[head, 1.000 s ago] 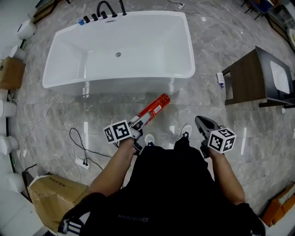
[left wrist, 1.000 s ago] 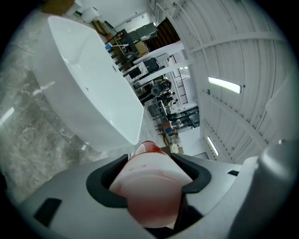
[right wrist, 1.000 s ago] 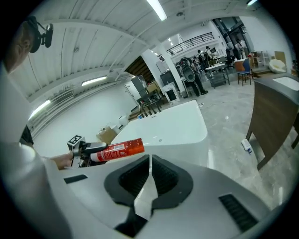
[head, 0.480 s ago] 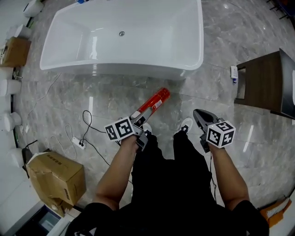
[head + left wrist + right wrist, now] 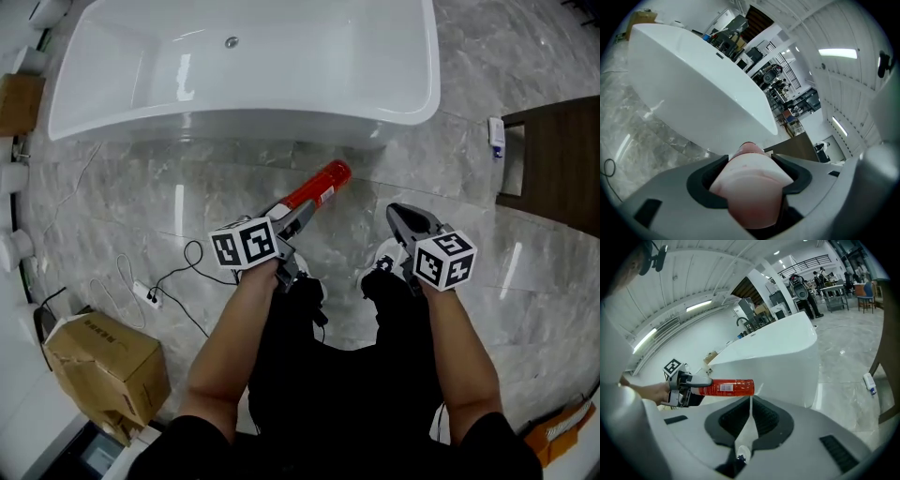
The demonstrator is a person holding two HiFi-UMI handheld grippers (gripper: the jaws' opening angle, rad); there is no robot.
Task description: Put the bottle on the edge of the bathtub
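Bathtub (image 5: pixel 234 114) nearer | bottle (image 5: pixel 315 187) clamped in left gripper (image 5: pixel 294 216) jaws | right gripper (image 5: pixel 404 218) jaws closed, empty

The bottle (image 5: pixel 314 192) is finished in red, with a small white label. The bathtub (image 5: pixel 281 120) is glossy white. The floor (image 5: pixel 112 197) is patterned in grey marble with pale veining. The left tongs (image 5: pixel 292 220) and right tongs (image 5: pixel 400 216) are moulded in light grey with black pads. The marker cubes (image 5: pixel 244 246) are white with black square patterns. The cardboard box (image 5: pixel 98 361) is brown, the cabinet (image 5: pixel 553 159) dark brown, the trousers (image 5: pixel 337 375) black.
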